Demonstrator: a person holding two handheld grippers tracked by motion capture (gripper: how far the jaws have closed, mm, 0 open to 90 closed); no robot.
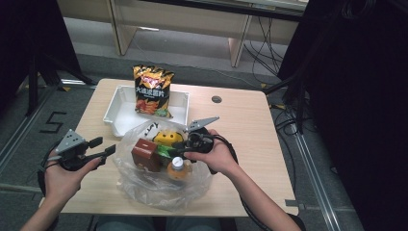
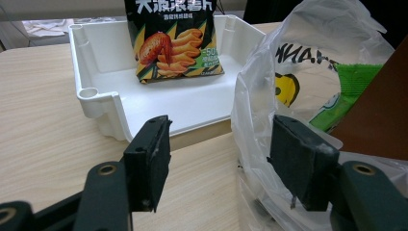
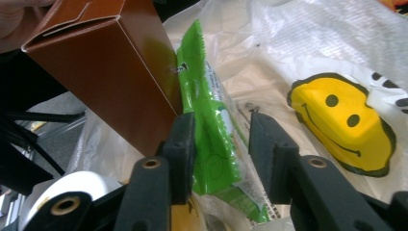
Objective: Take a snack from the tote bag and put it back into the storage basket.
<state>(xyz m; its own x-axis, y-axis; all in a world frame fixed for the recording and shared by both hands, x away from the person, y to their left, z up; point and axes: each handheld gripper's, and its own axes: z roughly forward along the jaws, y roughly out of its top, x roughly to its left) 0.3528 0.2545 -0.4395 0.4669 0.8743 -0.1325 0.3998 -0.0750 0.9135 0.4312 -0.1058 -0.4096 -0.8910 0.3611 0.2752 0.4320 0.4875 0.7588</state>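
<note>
A pale wood-grain table [image 1: 250, 144] stands on a grey floor, with light wooden furniture legs behind it and dark curtains at both sides; a small round dark cap sits in the tabletop near its far edge.

At the left, the left gripper [image 1: 103, 149] hovers over the table's near left part, its jaws spread and empty; in the left gripper view one pad [image 2: 298, 161] lies against the outside of the clear plastic bag [image 1: 144, 190] without pinching it. Behind it sits one white plastic tray [image 1: 118, 113] with one bag of chips [image 1: 153, 91] leaning upright at its far wall.

In the middle lies the one plastic bag, printed with a yellow smiley face [image 3: 339, 120]. Inside it are one brown carton [image 1: 146, 155], one green snack packet [image 3: 211, 125] just beside the carton, and one bottle with a white cap [image 1: 178, 162] nearer the person.

At the right, the right gripper [image 1: 185, 144] reaches into the bag's mouth. Its jaws straddle the green packet, one pad on it, the other just clear, not clamped.
</note>
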